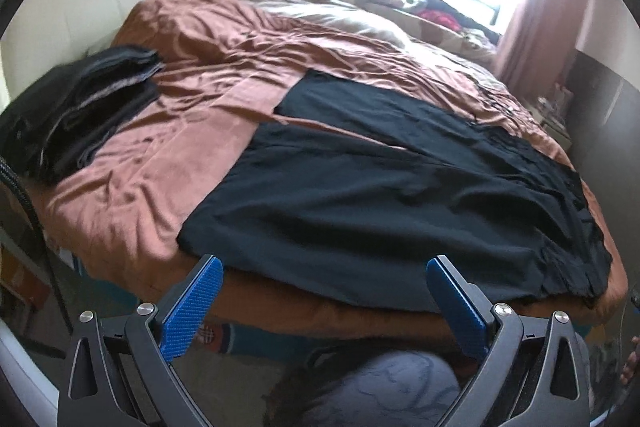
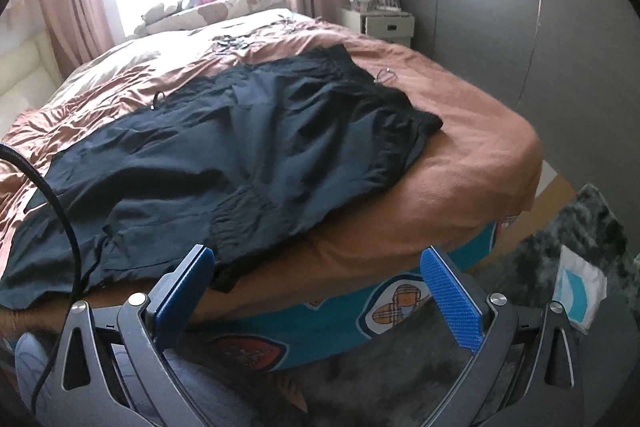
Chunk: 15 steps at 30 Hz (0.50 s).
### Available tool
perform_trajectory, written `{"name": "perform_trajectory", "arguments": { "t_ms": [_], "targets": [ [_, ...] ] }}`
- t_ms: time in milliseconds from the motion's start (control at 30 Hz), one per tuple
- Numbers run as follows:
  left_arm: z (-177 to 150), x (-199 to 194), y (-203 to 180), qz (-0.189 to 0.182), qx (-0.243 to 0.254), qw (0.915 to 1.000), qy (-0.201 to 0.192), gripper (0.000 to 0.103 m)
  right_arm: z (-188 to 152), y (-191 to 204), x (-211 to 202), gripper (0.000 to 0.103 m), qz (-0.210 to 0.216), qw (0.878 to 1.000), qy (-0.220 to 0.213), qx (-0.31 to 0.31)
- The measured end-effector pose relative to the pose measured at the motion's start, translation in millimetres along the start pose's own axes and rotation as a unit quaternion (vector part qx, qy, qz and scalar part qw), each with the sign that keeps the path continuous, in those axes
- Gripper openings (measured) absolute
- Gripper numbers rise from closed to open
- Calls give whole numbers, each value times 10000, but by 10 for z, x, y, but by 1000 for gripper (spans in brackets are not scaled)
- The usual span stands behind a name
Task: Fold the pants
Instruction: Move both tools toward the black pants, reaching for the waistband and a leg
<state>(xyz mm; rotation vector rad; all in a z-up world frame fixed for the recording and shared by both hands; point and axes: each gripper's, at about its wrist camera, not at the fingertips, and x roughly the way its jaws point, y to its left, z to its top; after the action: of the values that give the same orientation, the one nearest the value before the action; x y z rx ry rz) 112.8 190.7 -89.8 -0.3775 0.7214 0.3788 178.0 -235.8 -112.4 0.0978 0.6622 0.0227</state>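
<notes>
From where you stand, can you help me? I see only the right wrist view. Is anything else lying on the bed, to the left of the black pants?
Observer: Yes. A stack of dark folded clothes sits at the far left of the bed, apart from the pants.
Operator: And the leg ends, how do they lie?
Observer: Flat and spread, with a strip of brown cover between the two legs.
Operator: Is the left gripper holding something?
Observer: No, the left gripper is open and empty, before the bed edge.
</notes>
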Motion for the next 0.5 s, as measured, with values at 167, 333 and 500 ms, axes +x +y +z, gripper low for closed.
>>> {"name": "perform_trajectory", "arguments": {
  "t_ms": [167, 333, 500],
  "targets": [
    [11, 190, 186, 96, -377, 9991, 188, 93, 81, -129, 148, 103, -18, 10000, 33, 2],
    [4, 358, 394, 132, -819, 9961, 293, 84, 184, -252, 296, 103, 16, 9998, 50, 187],
    [-12, 536, 586, 150, -1293, 9902, 511, 70, 280, -347, 480, 88, 72, 9995, 128, 282]
  ]
}}
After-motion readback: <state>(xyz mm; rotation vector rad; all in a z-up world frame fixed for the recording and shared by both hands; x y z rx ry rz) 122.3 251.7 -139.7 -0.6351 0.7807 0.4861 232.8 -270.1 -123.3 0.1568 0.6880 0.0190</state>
